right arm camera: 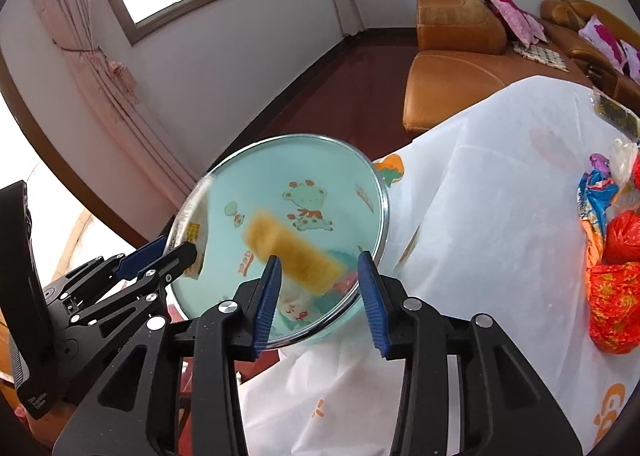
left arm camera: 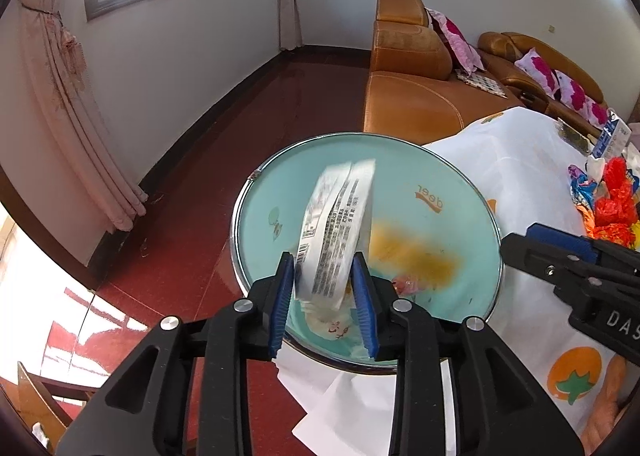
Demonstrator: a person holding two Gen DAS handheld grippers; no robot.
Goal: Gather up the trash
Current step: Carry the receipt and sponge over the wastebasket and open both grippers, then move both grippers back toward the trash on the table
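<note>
White printed wrapper (left arm camera: 340,232) between parted left tongs (left arm camera: 325,306), grip unclear; right tongs (right arm camera: 320,298) open, empty.

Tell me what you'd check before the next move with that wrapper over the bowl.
1. White wrapper gripped by left gripper: ok, pads touch both sides.
2. Wrapper above the turquoise bowl: ok.
3. Right gripper free: ok, open and empty.
4. Yellow piece settled in bowl: cannot tell, blurred.
5. Bowl firmly supported: cannot tell; it juts past the tablecloth.
6. Table cleared: not ok, red bags remain.
</note>
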